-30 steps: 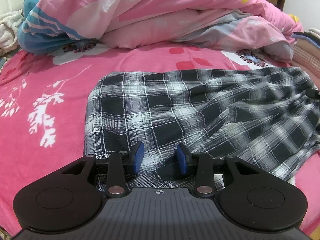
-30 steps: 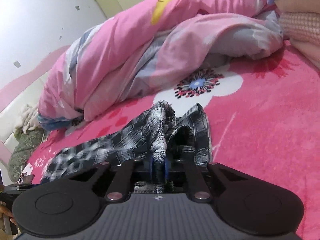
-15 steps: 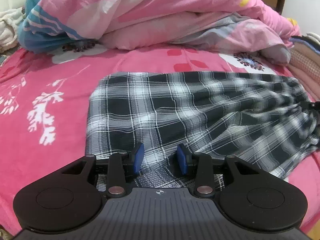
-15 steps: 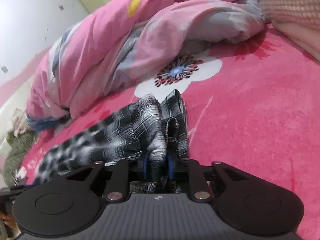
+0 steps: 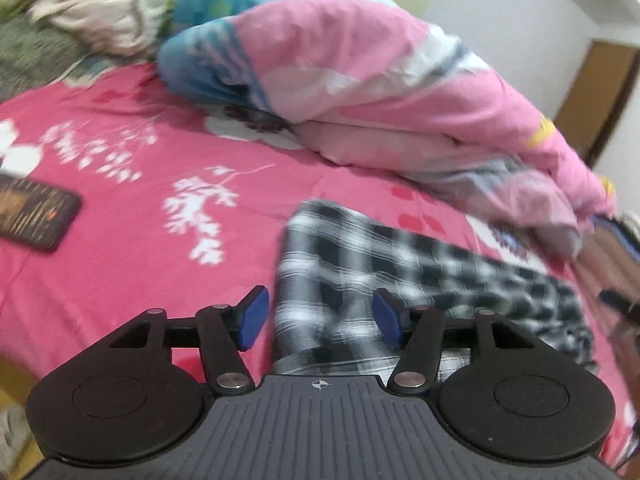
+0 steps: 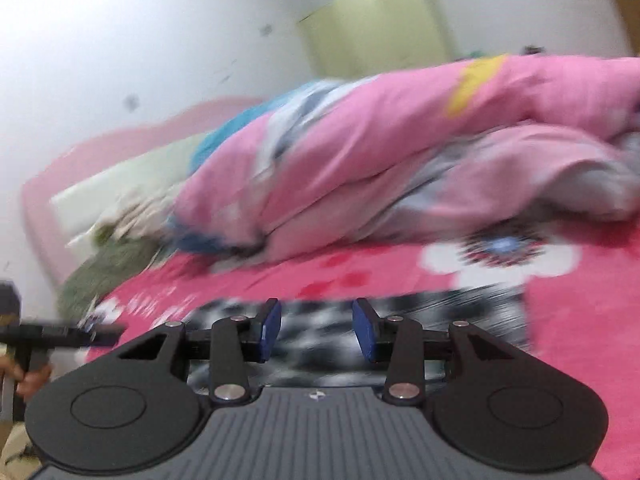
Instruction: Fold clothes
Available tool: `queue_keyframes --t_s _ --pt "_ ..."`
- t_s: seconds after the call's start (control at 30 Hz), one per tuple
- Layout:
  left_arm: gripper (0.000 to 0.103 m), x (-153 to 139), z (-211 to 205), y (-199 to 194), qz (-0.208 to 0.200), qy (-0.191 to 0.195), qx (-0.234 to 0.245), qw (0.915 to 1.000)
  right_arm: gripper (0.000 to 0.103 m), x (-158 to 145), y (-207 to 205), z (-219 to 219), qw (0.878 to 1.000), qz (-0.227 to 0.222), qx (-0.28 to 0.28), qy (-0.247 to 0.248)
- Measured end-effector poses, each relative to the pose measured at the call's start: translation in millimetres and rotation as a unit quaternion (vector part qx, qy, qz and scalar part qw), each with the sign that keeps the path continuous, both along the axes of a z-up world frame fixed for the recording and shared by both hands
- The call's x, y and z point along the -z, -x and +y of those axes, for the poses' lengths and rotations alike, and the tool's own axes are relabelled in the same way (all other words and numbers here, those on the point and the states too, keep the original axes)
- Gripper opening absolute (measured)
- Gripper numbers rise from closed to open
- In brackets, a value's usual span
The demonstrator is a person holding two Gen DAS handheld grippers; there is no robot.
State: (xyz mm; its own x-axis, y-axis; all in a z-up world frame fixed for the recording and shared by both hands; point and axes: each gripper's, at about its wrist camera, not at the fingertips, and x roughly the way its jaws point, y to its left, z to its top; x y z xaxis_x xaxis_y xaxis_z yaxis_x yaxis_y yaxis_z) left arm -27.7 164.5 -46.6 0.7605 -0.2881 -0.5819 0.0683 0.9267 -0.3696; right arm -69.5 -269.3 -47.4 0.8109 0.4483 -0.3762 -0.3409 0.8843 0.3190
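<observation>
The black-and-white plaid woven garment point(image 5: 420, 280) lies flat on the bright pink flowered bed cover point(image 5: 120, 240), a long strip in front of the rumpled pink quilt point(image 5: 380, 92); its long axis runs along the foot of that quilt. This is the relation the coming move depends on, since each hand faces one end of the strip. The left claw point(image 5: 318, 316) is at the end farther from the quilt's tail, with the garment's short edge just past its tips and the strip stretching away toward the other hand. The right claw point(image 6: 316, 330) sits over the opposite end, beside the white flower print below the quilt.

Both claws are spreading at this moment. Plaid cloth shows through each gap, but it appears to lie on the bed below; neither pair of blue pads presses on it, so the garment looks released.

The left view shows the garment's full run and a dark flat phone-like slab point(image 5: 32, 216) well away from the quilt. The right view shows little of the cloth, yet it catches the left tool and the person's hand point(image 6: 28, 380) at its edge. Both views are motion-blurred, so fold lines cannot be read.
</observation>
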Motion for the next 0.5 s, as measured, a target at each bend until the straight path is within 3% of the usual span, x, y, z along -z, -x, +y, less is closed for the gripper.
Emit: queue_keyframes --t_s 0.13,0.3,0.43,0.47,0.5 --pt "0.062 3.8 19.0 10.2 0.006 0.019 -0.021 0.9996 0.043 21.5 -9.7 34.2 0.998 0.042 -0.018 0.046" --pt "0.063 3.7 49.3 20.4 0.007 0.051 -0.046 0.9976 0.043 59.0 -18.8 70.0 0.980 0.134 0.011 0.143" --pt "0.064 0.0 69.0 25.8 0.000 0.069 -0.067 0.9954 0.044 31.9 -6.0 93.7 0.989 0.091 -0.026 0.114" --pt "0.064 -0.2 72.2 26.3 0.000 0.069 -0.073 0.9949 0.047 24.5 -3.2 103.3 0.989 0.077 -0.044 0.115" --pt "0.064 0.2 75.2 26.7 0.001 0.067 -0.080 0.9946 0.061 18.5 -1.4 115.6 0.989 0.062 -0.063 0.121"
